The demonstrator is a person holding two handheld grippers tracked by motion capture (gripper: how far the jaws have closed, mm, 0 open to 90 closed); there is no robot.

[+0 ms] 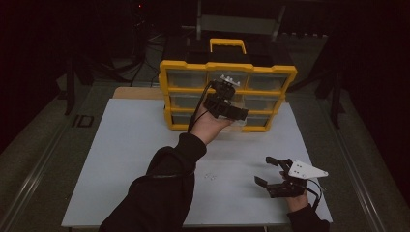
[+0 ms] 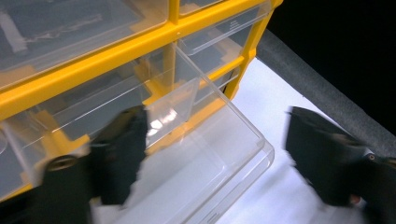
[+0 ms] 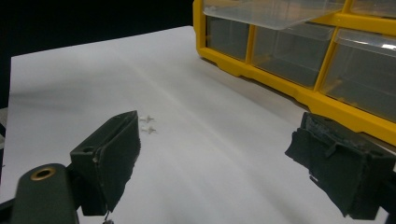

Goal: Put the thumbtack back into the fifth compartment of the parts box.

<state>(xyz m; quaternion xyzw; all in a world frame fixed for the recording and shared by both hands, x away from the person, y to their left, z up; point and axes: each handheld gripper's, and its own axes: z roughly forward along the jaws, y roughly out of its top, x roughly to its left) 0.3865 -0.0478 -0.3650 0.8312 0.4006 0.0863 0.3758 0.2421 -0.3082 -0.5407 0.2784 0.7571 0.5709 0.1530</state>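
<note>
A yellow organiser cabinet (image 1: 227, 67) with clear plastic drawers stands at the far middle of the white table (image 1: 135, 145). My left gripper (image 1: 223, 99) is held up against its front, jaws open. In the left gripper view the left gripper (image 2: 215, 154) has its jaws set wide on either side of a pulled-out clear drawer (image 2: 224, 140), and the pads are not pressing on it. Near the front right of the table my right gripper (image 1: 265, 170) hovers open with nothing between its jaws. The right gripper (image 3: 215, 154) faces two small white bits (image 3: 148, 125) on the table.
The small white bits (image 1: 209, 176) lie on the table between the two arms. A pulled-out clear drawer (image 3: 275, 11) juts from the cabinet's upper row. Dark floor and stands surround the table.
</note>
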